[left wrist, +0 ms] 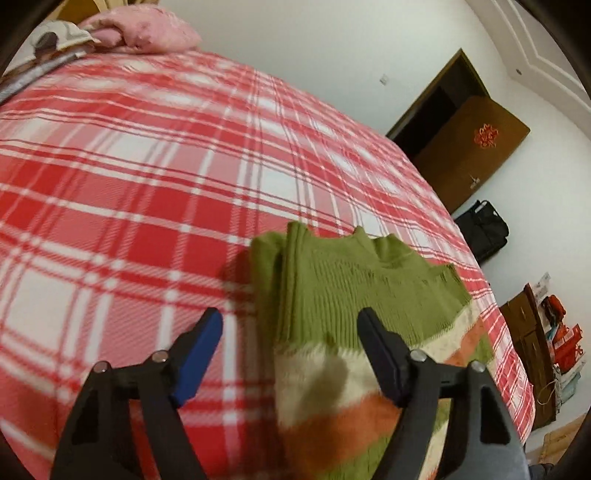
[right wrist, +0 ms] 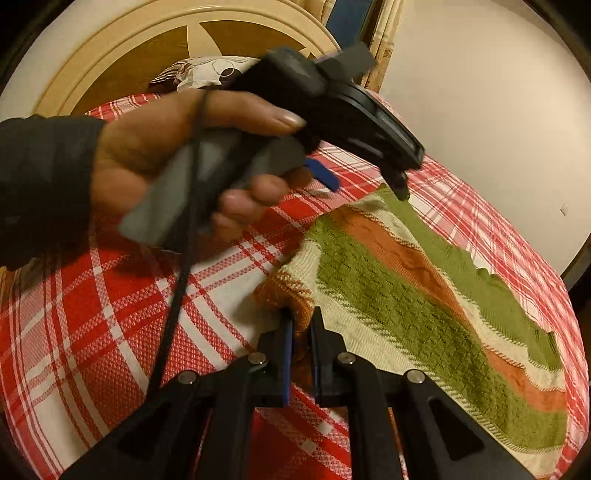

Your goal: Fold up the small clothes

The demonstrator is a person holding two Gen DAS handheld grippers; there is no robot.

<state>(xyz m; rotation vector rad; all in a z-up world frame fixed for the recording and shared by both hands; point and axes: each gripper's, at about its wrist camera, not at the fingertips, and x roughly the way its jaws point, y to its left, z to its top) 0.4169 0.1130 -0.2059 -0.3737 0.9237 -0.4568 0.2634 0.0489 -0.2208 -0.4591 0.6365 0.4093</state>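
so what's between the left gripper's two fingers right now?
Left wrist view: the open left gripper straddles the green, cream and orange striped knit sweater edge and red plaid bedsheet; nothing pinched.

Plaid bed (left wrist: pixel 129 192) bears striped sweater (left wrist: pixel 332 295), pink pillow (left wrist: pixel 147 33)

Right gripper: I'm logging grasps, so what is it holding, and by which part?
The right gripper is shut on the striped sweater, pinching its orange-edged corner. The left gripper is open, holding nothing.
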